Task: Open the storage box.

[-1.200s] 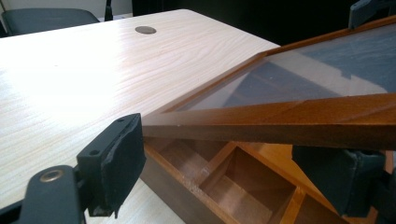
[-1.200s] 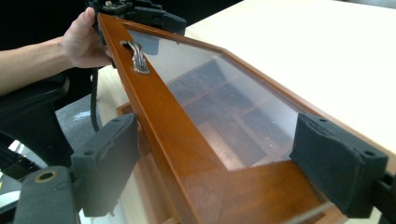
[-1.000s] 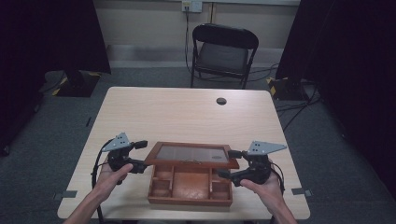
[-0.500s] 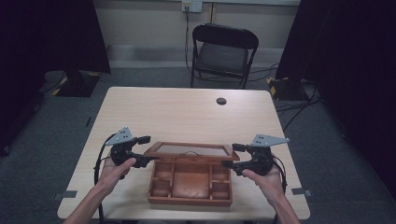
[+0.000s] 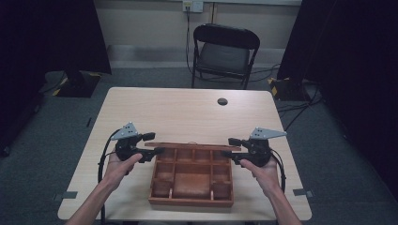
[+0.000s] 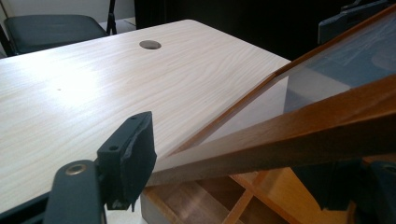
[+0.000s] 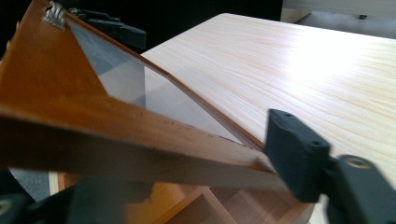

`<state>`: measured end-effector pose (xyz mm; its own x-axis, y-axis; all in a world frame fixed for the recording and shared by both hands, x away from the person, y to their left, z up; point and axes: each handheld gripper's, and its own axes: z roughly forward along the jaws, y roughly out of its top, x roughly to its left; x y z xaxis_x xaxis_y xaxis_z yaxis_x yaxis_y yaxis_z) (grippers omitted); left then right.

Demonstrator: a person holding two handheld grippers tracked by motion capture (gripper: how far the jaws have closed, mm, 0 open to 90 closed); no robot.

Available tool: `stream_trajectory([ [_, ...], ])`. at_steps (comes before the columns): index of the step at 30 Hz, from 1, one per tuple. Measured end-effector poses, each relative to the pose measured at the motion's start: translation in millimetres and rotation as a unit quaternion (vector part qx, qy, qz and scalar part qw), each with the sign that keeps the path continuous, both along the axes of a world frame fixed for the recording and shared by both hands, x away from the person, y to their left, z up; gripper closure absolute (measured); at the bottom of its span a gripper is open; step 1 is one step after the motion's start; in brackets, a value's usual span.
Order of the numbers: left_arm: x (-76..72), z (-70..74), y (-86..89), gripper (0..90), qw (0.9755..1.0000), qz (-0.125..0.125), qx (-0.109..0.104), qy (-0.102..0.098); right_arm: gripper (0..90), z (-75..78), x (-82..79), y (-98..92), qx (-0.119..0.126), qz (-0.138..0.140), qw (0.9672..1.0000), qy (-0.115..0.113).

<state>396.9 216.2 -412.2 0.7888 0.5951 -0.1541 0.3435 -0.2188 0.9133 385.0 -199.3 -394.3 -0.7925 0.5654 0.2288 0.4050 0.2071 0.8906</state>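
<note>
While the wooden box (image 5: 191, 179) sits at the near edge of the table (image 5: 187, 112), its glass lid (image 5: 192, 146) stands lifted along the far side, hinged at the back. Little empty compartments show inside the box. The left gripper (image 5: 154, 144) is at the lid's left end and the right gripper (image 5: 229, 146) at its right end. Both sets of jaws have just been closing, and each is about half open with the lid's wooden frame between them. The left gripper's pad (image 6: 133, 151) looks to be touching the frame edge, but I cannot tell how hard it presses. If one side lets go, I think the lid could drop shut with a bang, or twist on its hinges. Far off stands a black chair (image 5: 224, 51).
</note>
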Motion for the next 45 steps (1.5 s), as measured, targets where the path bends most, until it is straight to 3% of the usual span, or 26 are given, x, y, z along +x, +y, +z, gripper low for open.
stream_trajectory([
  [9, 7.4, 0.8, -4.3, 29.4, 0.9998, 0.015, -0.01, -0.005, 44.3, 2.2, 11.6, 0.0, 0.008, -0.009, 0.9999, -0.003],
  [20, 16.3, -4.5, -10.2, 34.4, 0.9998, 0.01, -0.014, -0.001, 44.4, -4.0, 21.8, 1.3, 0.009, -0.023, 0.9997, 0.005],
  [28, 20.5, 2.9, -13.7, 38.7, 1.0, 0.005, 0.0, -0.006, 44.7, -6.6, 27.5, 0.1, 0.017, -0.03, 0.9994, 0.01],
  [32, 22.9, 1.9, -15.2, 43.7, 0.9999, 0.011, -0.007, -0.007, 45.6, -8.7, 32.0, -0.5, 0.022, -0.037, 0.999, 0.01],
  [40, 29.2, -1.6, -12.1, 46.8, 0.9998, 0.014, -0.011, -0.005, 46.8, -9.7, 41.1, 1.9, 0.013, -0.039, 0.9991, 0.013],
  [45, 31.0, -3.4, -11.9, 47.6, 0.9997, 0.017, -0.018, -0.005, 46.9, -12.3, 44.7, 3.3, 0.02, -0.038, 0.999, 0.013],
])
